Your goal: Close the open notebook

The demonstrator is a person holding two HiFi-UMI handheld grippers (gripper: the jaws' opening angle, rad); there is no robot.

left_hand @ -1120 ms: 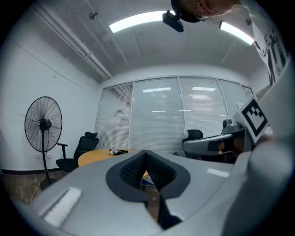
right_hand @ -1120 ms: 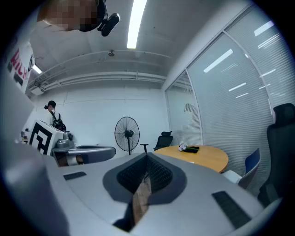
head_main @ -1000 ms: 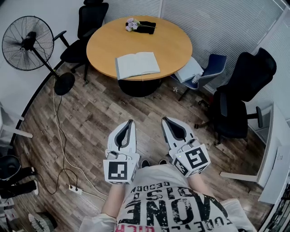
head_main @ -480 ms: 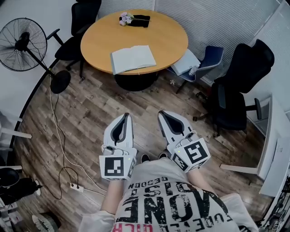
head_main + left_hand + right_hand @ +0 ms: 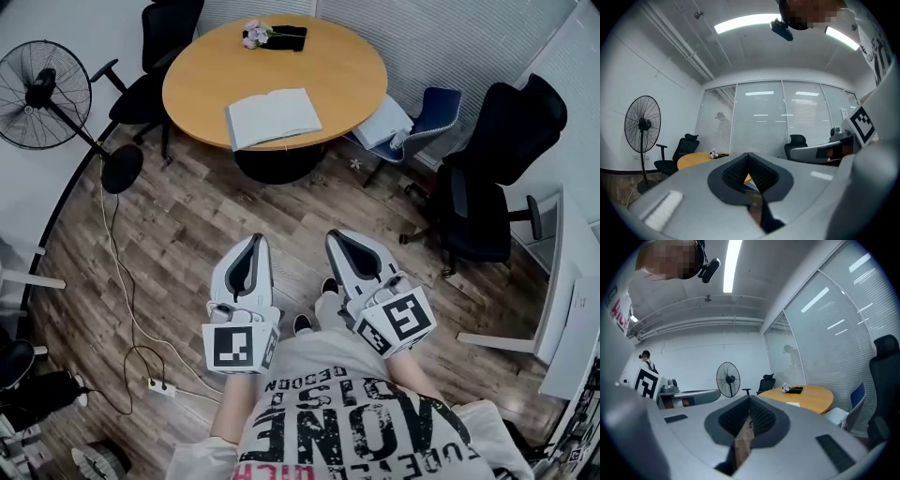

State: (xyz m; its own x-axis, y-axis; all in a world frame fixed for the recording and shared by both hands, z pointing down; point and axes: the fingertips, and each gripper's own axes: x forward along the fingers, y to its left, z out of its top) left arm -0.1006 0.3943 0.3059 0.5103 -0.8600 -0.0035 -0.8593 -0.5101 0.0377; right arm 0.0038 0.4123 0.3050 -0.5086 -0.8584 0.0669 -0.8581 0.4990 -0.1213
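While the person stands well back from the round orange-topped wooden table [image 5: 328, 70], the head view shows the open white-paged notebook [image 5: 273, 117] lying flat near the table's closer edge, both halves spread with the pages up, so closing it has not begun. A small bunch of pale flowers [image 5: 252, 34] lies at the far rim, well apart from the notebook and unlikely to hinder it. Low in this view, the grey left gripper [image 5: 257, 240] and the grey right gripper [image 5: 334, 234] are held side by side over the brown plank floor [image 5: 187, 234], both aimed towards the table; this looks like a carrying posture for the approach, not a reach. Black office chairs [image 5: 506, 159] flank the table, but the side nearest the notebook appears free, which suits walking straight in. Along the left gripper [image 5: 749, 154], its own view shows the dark ribbed fingers [image 5: 733, 171] pressed together with nothing between them, sensible since nothing is within reach yet; the table [image 5: 693, 159] and a black standing fan [image 5: 643, 124] sit far beyond. From the right gripper [image 5: 750, 397], its view likewise shows the fingers [image 5: 764, 416] together and empty, with only floor in the slit below the tips, and a pale patch on the distant table [image 5: 813, 394] is probably the notebook [image 5: 792, 404].
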